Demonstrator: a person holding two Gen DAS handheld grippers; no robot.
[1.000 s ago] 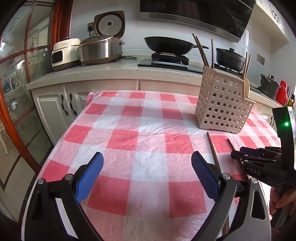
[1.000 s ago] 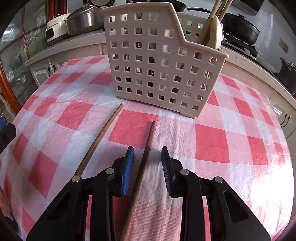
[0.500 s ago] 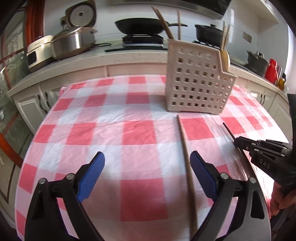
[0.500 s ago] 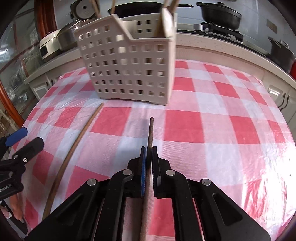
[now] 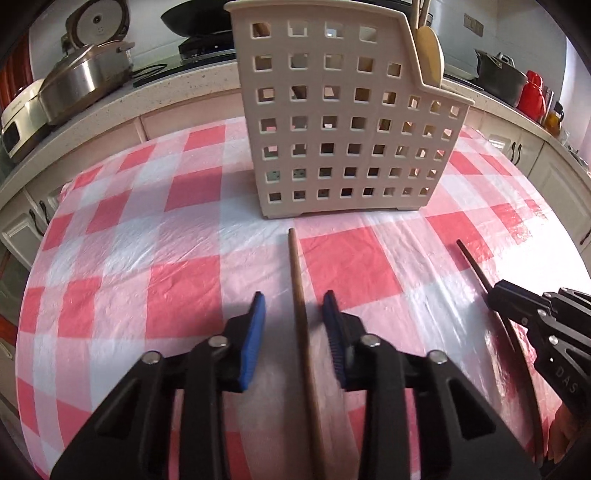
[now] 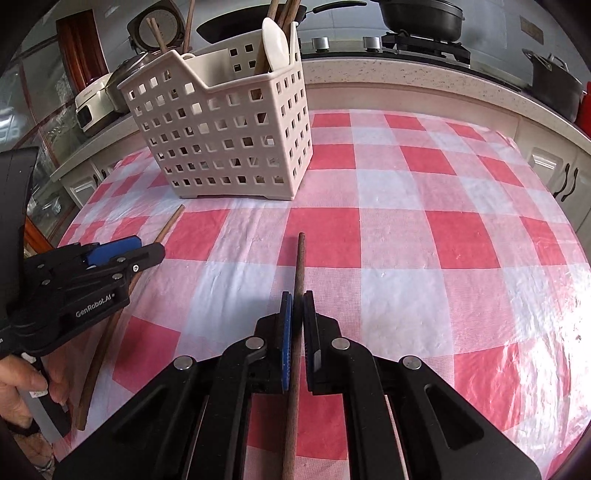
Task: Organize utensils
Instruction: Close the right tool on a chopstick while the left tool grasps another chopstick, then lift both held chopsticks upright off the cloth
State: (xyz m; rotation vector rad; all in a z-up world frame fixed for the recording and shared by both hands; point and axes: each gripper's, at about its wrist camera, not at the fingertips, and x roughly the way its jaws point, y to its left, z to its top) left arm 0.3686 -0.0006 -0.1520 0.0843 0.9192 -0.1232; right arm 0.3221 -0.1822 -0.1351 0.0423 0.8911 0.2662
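Note:
A beige perforated utensil holder [image 5: 347,122] stands on the checked tablecloth and holds chopsticks and spoons; it also shows in the right wrist view [image 6: 225,136]. A light brown chopstick [image 5: 301,306] lies on the cloth between the fingers of my left gripper [image 5: 295,306], which is open around it, pads apart from it. My right gripper [image 6: 297,306] is shut on a dark brown chopstick [image 6: 300,258] that points toward the holder. The right gripper also shows at the right of the left wrist view [image 5: 517,299], and the left gripper at the left of the right wrist view [image 6: 122,254].
The red-and-white checked tablecloth [image 6: 424,229] covers the table. Behind it runs a kitchen counter [image 6: 424,74] with a rice cooker [image 5: 85,74], a wok, black pots [image 6: 421,14] and a red bottle [image 5: 533,96]. White cabinets stand below the counter.
My left gripper has moved forward and right over the light chopstick and narrowed around it. My right gripper stays shut on the dark chopstick and has swung to the right.

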